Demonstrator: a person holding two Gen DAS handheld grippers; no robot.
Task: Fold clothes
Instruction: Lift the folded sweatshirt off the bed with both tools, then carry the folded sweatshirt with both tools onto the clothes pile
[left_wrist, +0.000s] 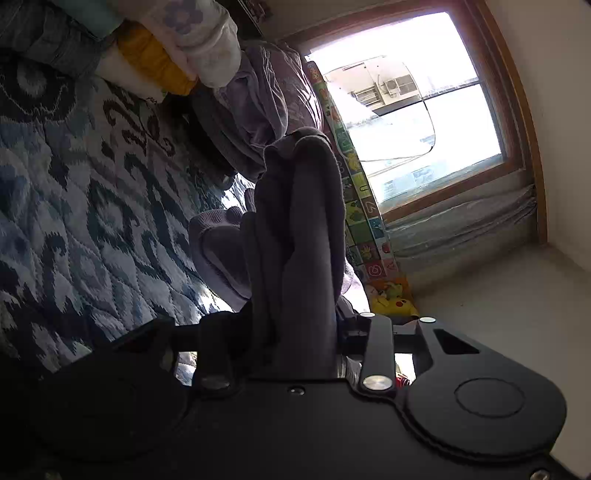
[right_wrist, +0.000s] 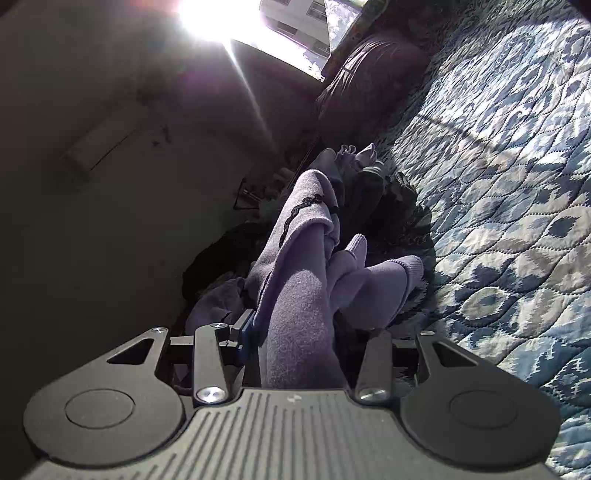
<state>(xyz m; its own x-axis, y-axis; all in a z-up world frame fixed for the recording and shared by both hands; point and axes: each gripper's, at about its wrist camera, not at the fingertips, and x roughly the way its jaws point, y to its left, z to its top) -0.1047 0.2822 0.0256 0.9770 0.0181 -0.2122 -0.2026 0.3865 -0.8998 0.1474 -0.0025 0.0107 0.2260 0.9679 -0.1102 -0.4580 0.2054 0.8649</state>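
**Purple garment held bunched over a quilted bed**

A purple-grey garment (left_wrist: 295, 229) is clamped in both grippers and is bunched into a long roll that runs forward, away from each camera. In the right wrist view the same garment (right_wrist: 295, 295) is seen with a dark stitched trim, one ribbed cuff lying beside it. The left gripper (left_wrist: 295, 332) is closed on the cloth; its fingers are hidden by folds. The right gripper (right_wrist: 295, 343) is likewise narrowed around the fabric. The garment is held above a bed covered by a blue and white patterned quilt (left_wrist: 74, 206). Stacked bedding (left_wrist: 177, 40) is piled at one end. A wood-framed window (left_wrist: 417, 110) and a colourful picture mat (left_wrist: 354, 199) are seen beyond. No writing can be read.
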